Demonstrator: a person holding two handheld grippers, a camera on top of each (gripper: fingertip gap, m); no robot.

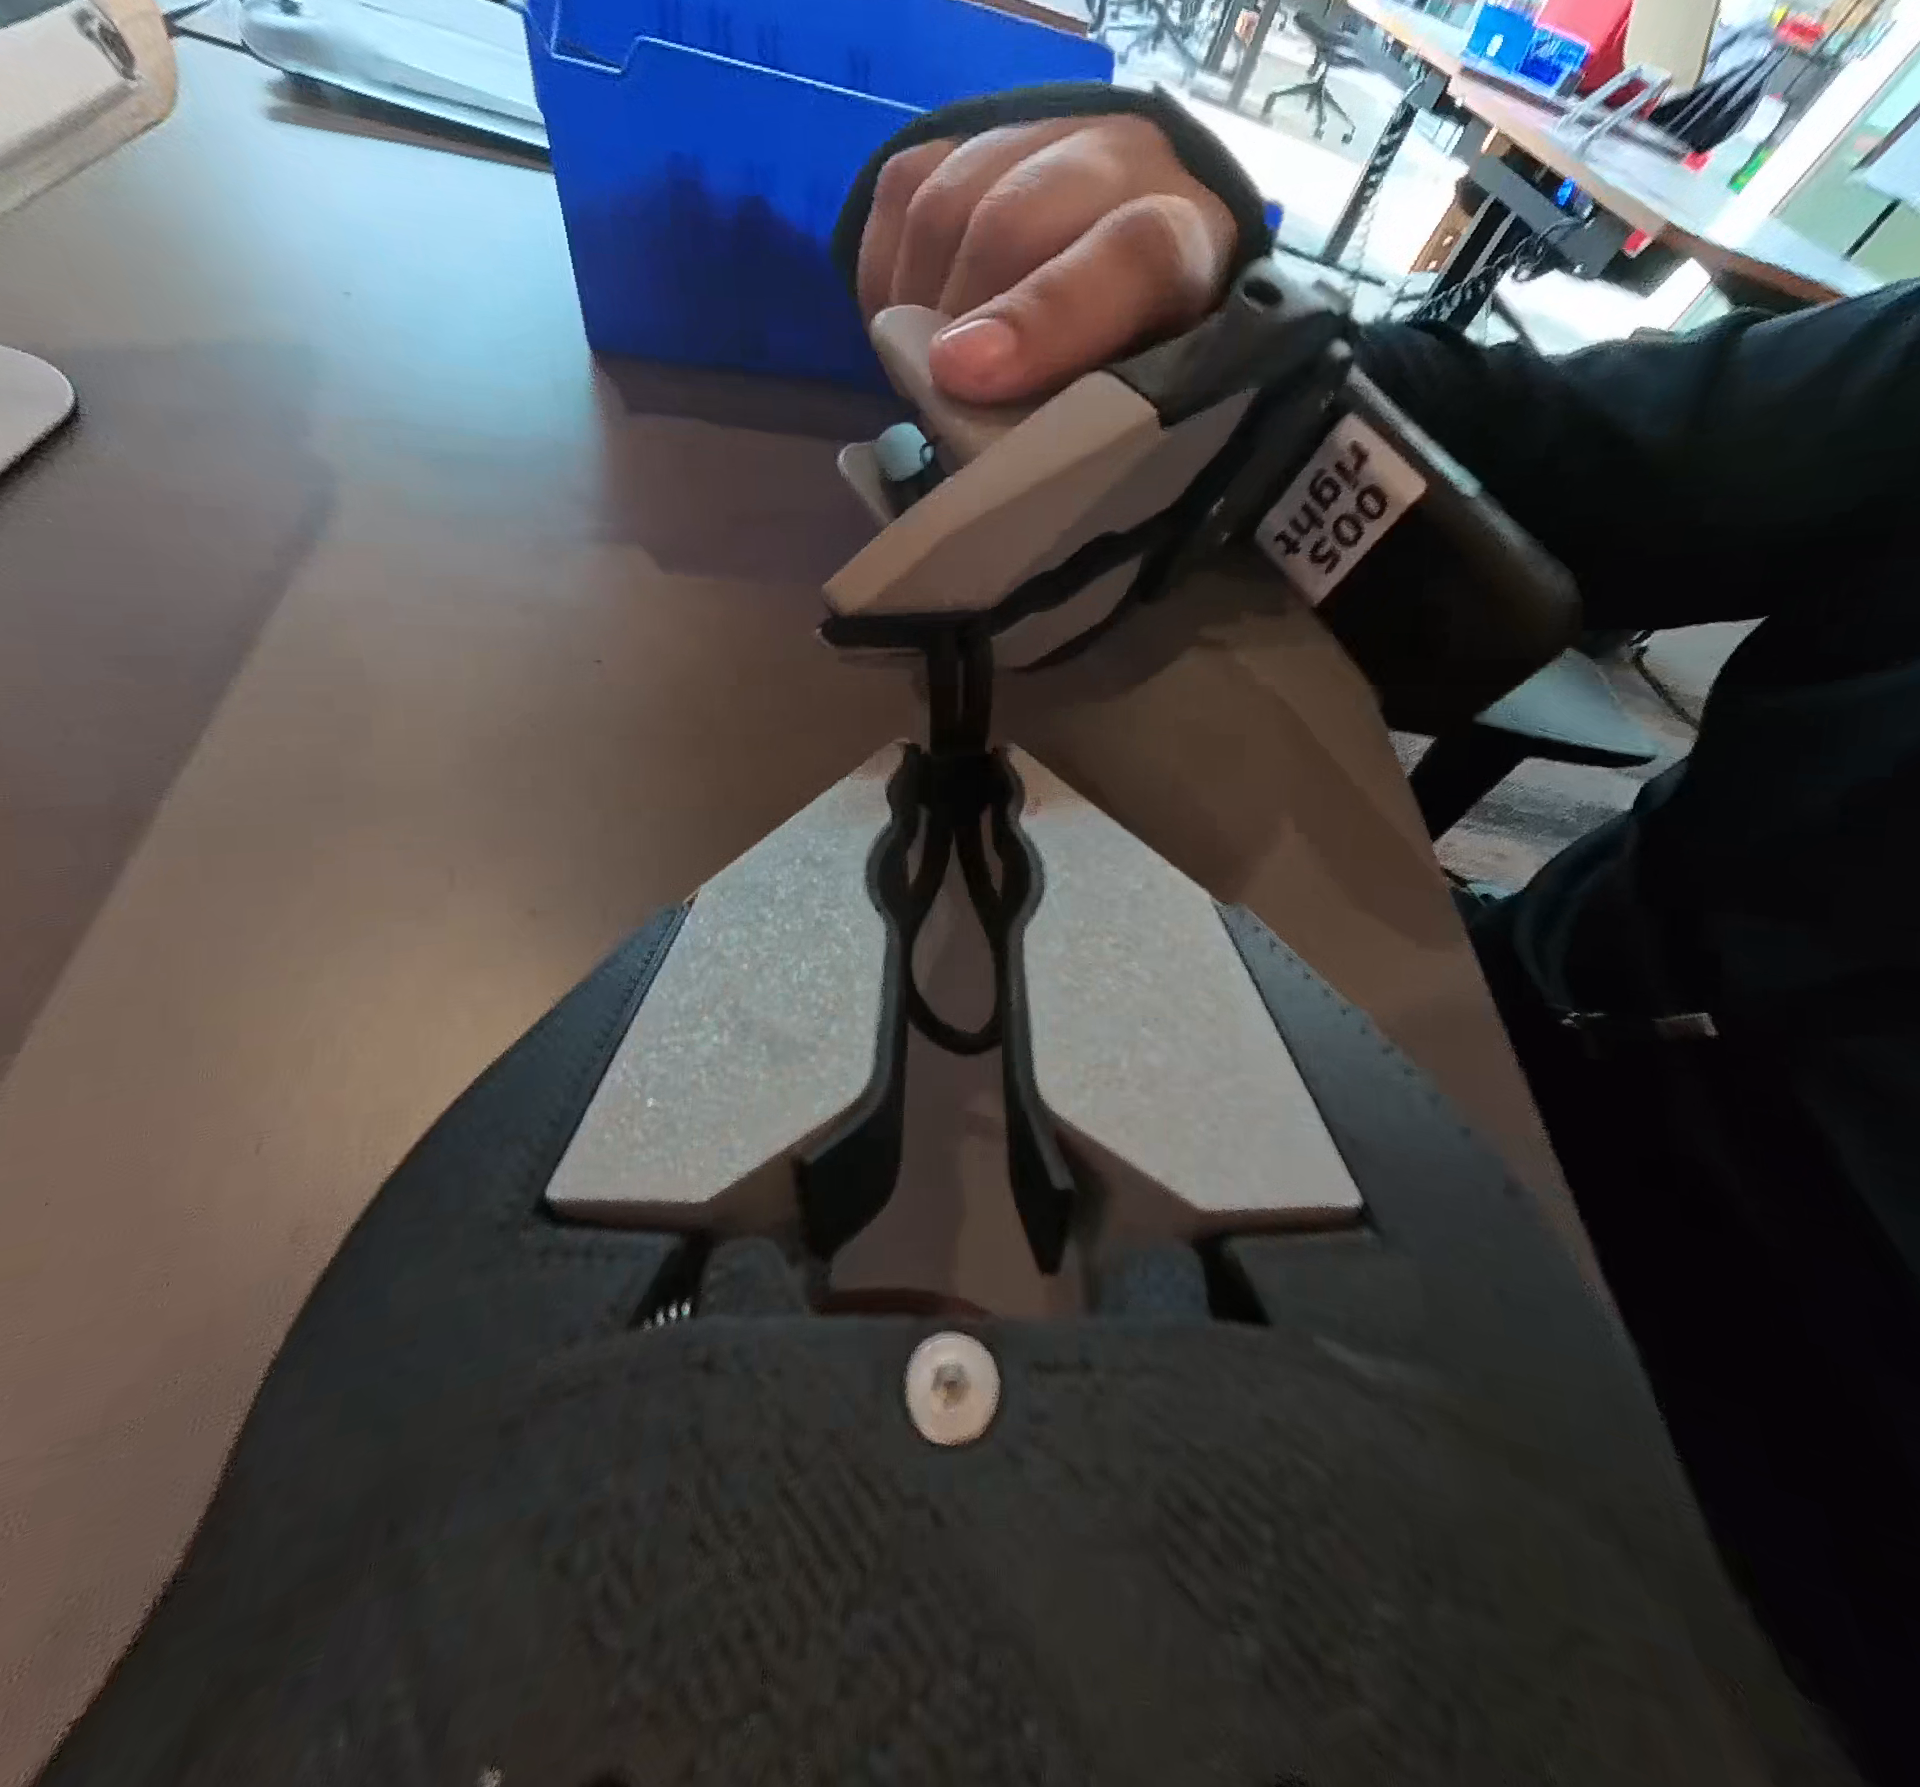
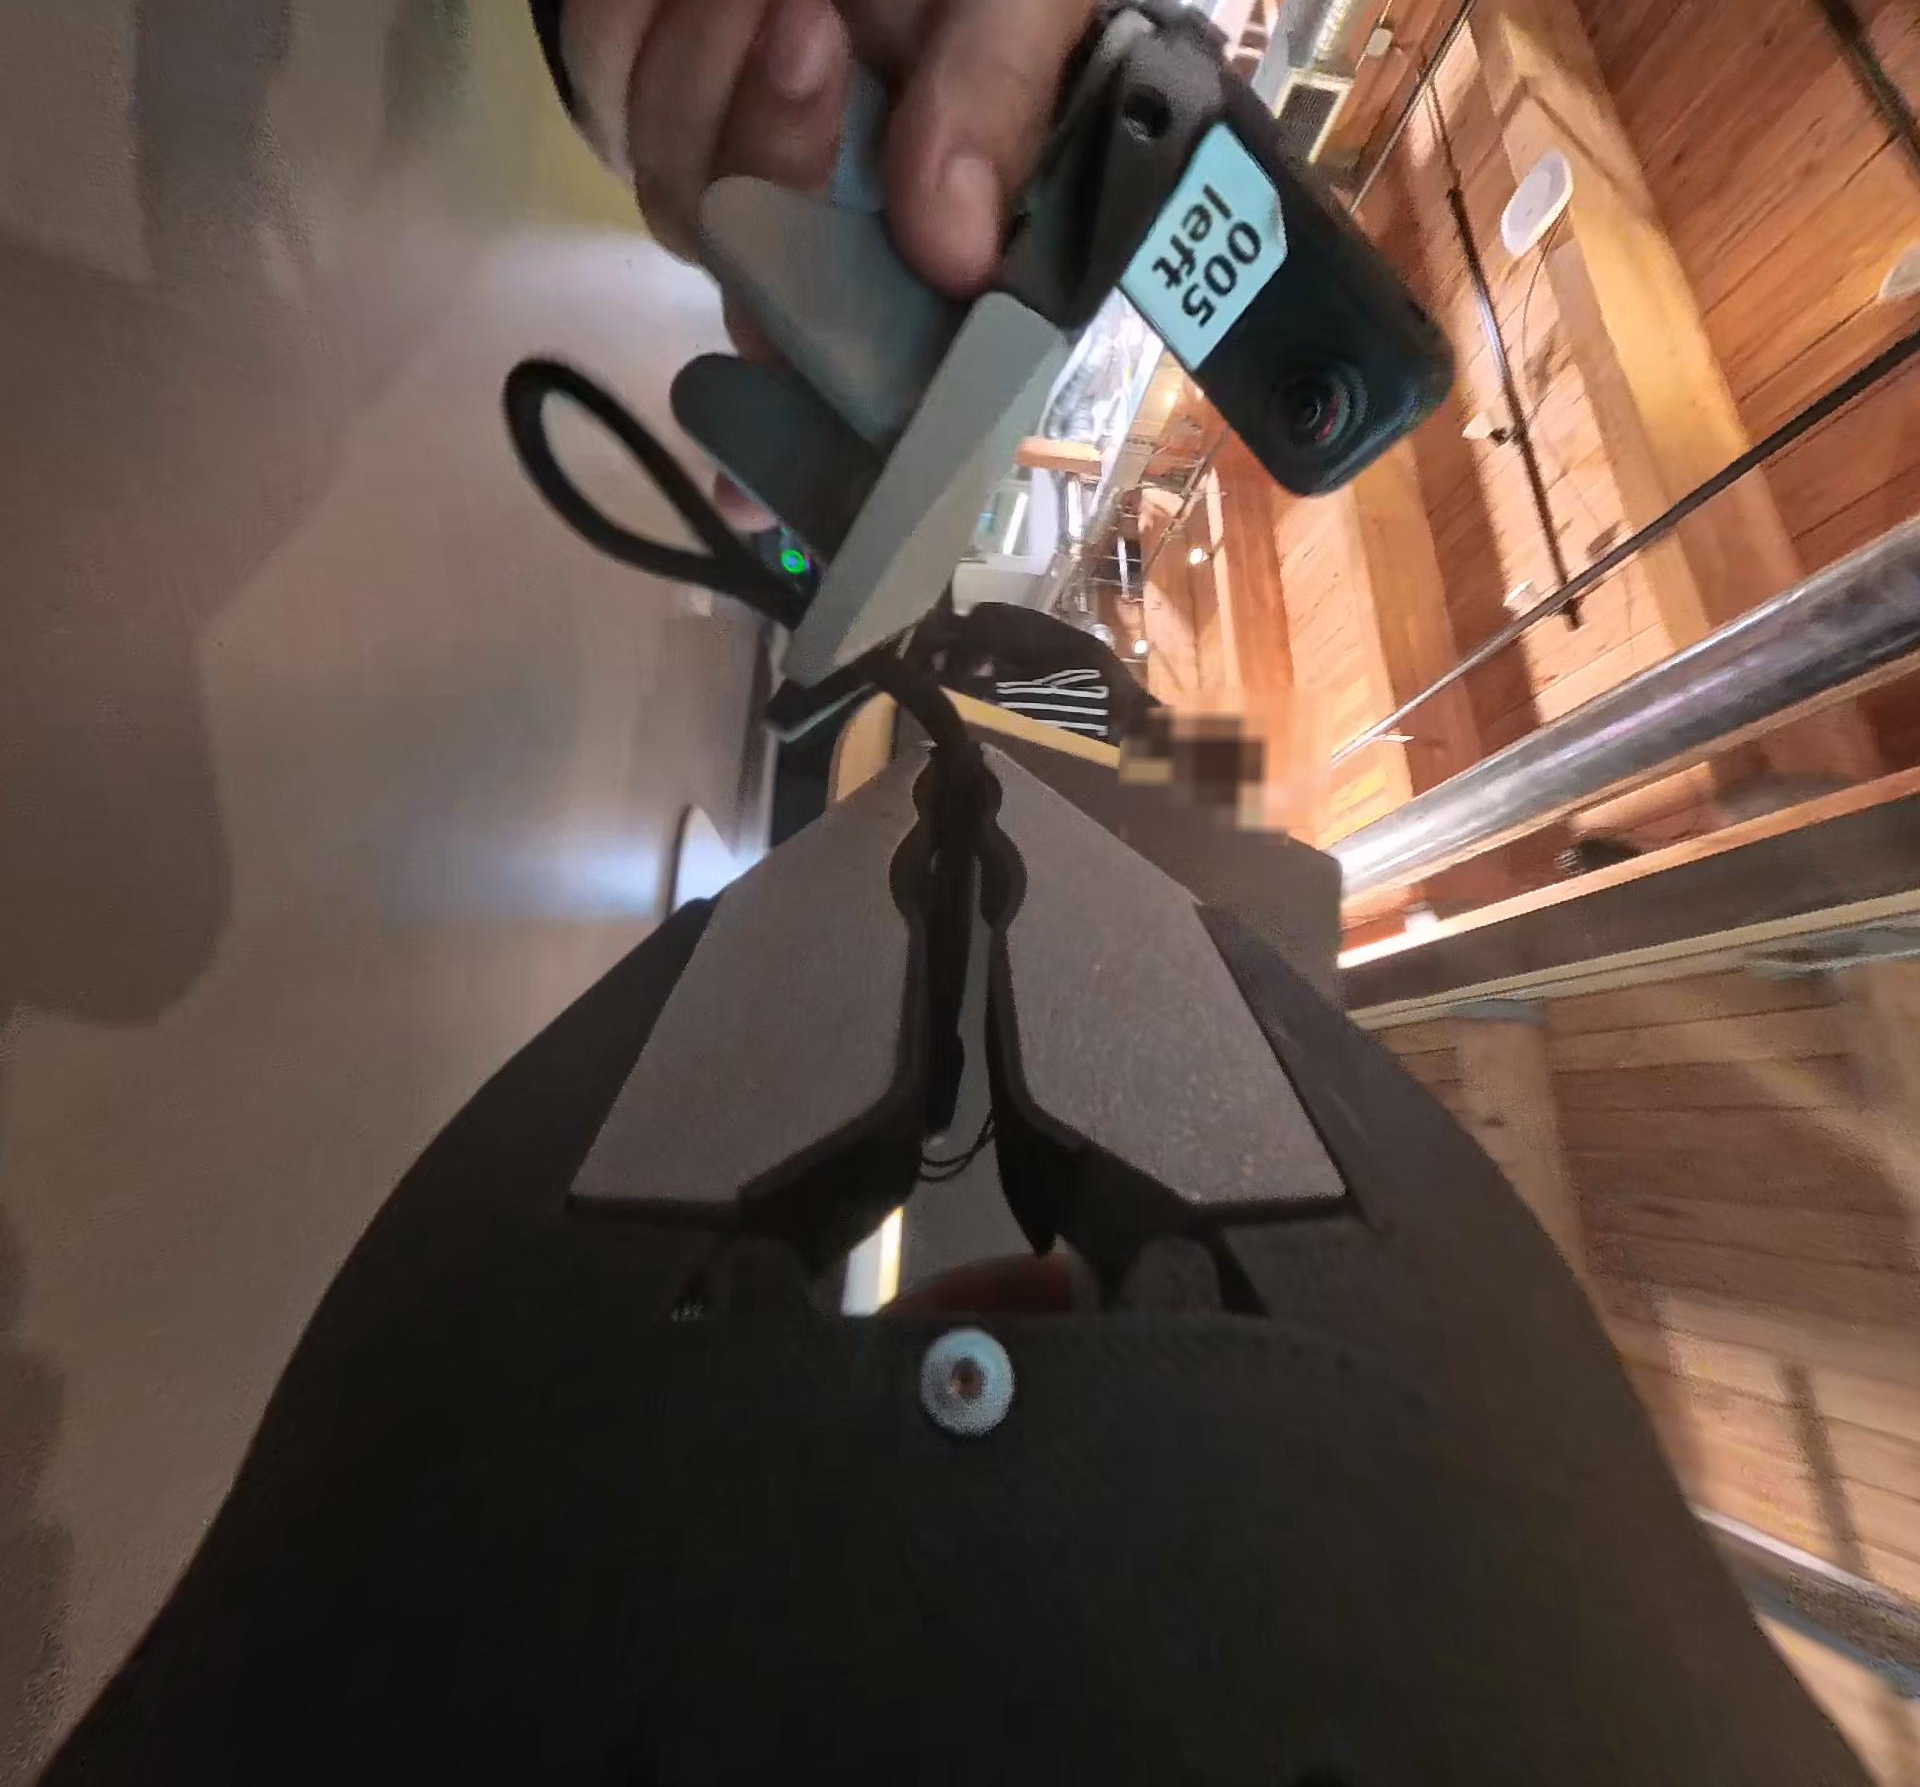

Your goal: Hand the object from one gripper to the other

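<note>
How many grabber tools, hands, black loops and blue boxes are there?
Grippers: 2, the left gripper and the right gripper
Hands: 2, one hand and the other hand
Black cord loop: 1
Blue bin: 1
Total: 6

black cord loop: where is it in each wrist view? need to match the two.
Left wrist view: black cord loop at centre, pinched between the left gripper fingers, its end running up into the right gripper.
Right wrist view: loop upper left, beside the left gripper.
Shared landmark: the tip-to-tip meeting of both grippers.
</note>
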